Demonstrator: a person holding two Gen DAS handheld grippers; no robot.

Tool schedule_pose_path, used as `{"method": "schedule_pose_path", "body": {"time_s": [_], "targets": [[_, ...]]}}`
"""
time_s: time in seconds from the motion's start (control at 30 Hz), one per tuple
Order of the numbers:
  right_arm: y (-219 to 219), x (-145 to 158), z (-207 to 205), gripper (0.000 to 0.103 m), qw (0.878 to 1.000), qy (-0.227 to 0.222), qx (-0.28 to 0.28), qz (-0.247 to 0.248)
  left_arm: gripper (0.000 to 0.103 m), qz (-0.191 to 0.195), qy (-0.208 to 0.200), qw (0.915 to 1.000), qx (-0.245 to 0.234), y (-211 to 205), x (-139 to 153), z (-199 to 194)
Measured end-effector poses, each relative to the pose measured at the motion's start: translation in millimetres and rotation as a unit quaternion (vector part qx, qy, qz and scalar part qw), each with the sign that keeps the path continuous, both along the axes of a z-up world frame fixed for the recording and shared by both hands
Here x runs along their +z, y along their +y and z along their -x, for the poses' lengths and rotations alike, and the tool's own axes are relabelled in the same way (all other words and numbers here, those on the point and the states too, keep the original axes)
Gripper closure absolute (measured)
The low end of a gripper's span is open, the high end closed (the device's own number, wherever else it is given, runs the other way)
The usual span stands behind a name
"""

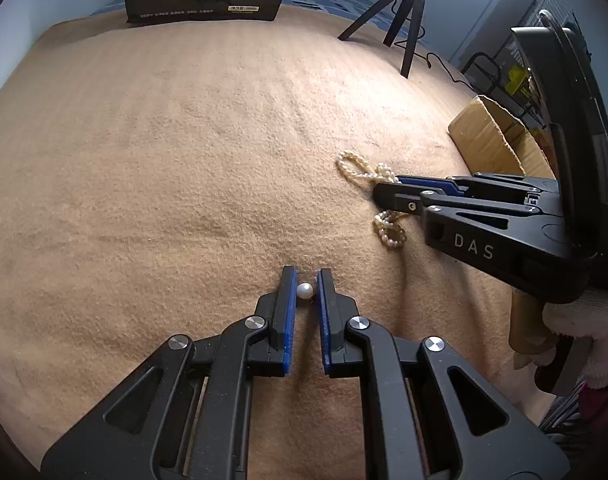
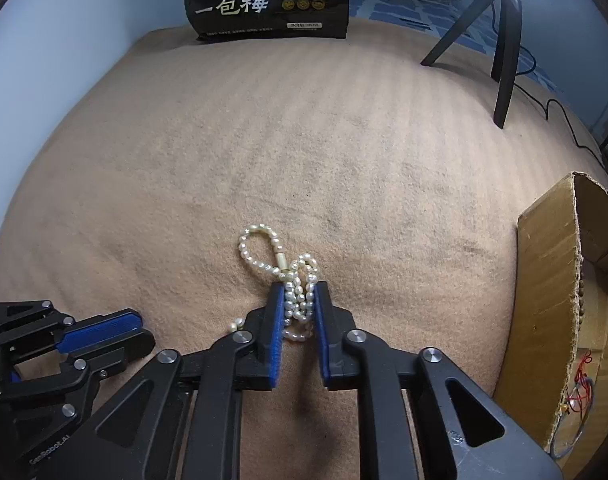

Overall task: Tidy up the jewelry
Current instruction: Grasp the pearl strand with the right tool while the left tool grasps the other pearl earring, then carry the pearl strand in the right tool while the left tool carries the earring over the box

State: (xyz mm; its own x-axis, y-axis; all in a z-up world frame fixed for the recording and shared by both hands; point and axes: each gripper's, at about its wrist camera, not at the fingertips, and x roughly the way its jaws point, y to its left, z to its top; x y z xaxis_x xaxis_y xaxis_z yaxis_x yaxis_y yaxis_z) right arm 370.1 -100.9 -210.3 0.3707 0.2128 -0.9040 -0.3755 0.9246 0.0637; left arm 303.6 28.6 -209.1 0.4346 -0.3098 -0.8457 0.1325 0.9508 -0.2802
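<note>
- Pearl necklace [image 2: 293, 280] lies bunched on the tan blanket [image 2: 304, 152], toward its right side, near the cardboard box [image 2: 544, 300].
- Right gripper [image 2: 299, 304] points steeply down at the blanket; its blue pads [image 2: 277, 316] are closed on the doubled strands of the necklace, which fill the gap between them.
- One loop of the necklace, with a barrel-shaped bead, extends beyond the fingertips toward the far edge of the blanket; a shorter end shows at the near side of the fingers.
- Single white pearl [image 1: 304, 290] sits on the blanket between the tips of the left gripper [image 1: 306, 286], nearer the front edge than the necklace.
- Left gripper jaws are drawn in narrow around the pearl: the left pad [image 1: 291, 296] touches it, and on the right side a small dark fitting fills the space to the other pad.
- Left wrist view shows the right gripper [image 1: 386, 188] lying across the necklace [image 1: 360, 172], held by a hand in a white knit glove [image 1: 580, 336].
- Cardboard box stands open at the right edge of the blanket; thin red and blue cords show inside, details unclear.
- Black snack bag [image 2: 269, 0] with Chinese lettering stands at the far edge.
- Black tripod [image 2: 500, 40] stands at the far right corner, with a cable trailing beside it.
</note>
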Motion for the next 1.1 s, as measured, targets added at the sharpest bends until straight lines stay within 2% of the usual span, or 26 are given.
{"method": "schedule_pose_path", "body": {"time_s": [0.27,0.73,1.1], "targets": [[-5,10,1,0.093,0.999,0.007,-0.008,-0.033,0.095,0.008,-0.006,0.9999,0.008,2,7,0],[-18,55,13,0.096,0.997,-0.035,-0.020,-0.062,0.095,0.030,-0.039,0.9987,0.018,4,38,6],[-47,87,25,0.096,0.995,-0.066,-0.034,-0.072,0.095,0.049,-0.068,0.9965,0.005,-18,68,10]]}}
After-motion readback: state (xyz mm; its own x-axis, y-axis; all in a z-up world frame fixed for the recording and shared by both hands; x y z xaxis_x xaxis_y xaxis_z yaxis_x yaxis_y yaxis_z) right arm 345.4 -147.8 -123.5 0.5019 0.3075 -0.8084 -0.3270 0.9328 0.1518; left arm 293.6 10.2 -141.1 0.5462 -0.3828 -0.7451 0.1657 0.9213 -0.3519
